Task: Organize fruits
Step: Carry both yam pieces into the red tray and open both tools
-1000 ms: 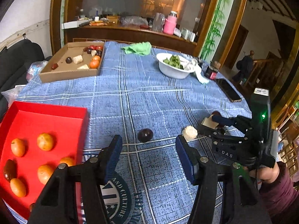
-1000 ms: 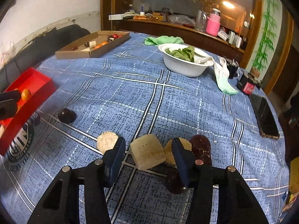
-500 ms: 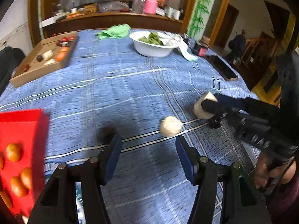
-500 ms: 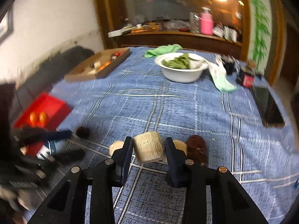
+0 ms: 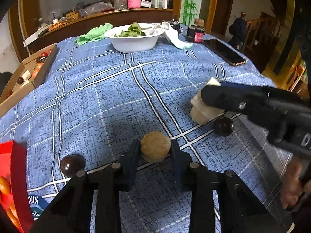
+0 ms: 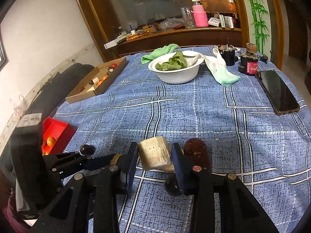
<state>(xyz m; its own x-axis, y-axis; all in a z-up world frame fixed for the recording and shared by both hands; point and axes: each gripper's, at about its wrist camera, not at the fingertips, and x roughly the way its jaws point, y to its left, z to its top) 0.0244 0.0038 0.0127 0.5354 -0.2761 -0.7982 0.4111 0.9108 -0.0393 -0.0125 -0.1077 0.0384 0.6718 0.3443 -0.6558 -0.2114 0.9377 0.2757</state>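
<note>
Blue plaid tablecloth (image 5: 108,101) over a round table, cluttered wooden sideboard at the far end, white bowl (image 5: 134,41) of greens and a phone (image 6: 278,92) toward the far right, all clear of my work zone. My left gripper (image 5: 155,151) has just been closing and is now clamped on the round tan fruit (image 5: 155,146), pads pressing both flanks, fruit low on the cloth at the near edge; I can't tell if it's off the surface. My right gripper (image 6: 154,156) has just been closing too and is clenched on the pale cylindrical chunk (image 6: 154,155), which looks slightly raised off the cloth. Both grips are across the widest part, probably so nothing rolls out on the way. Loose pieces remain: a dark round fruit (image 5: 71,164) near left, another dark ball (image 5: 223,128) just under the right gripper, and a long brown fruit (image 6: 197,153) just right of the chunk. Red tray (image 5: 18,176) at the near left already holds orange fruits (image 6: 51,141), so I judge that's one sorting bin; the cardboard box (image 6: 97,81) at the far left holds mixed pieces. Which bin takes my two pieces, I can't tell.
</note>
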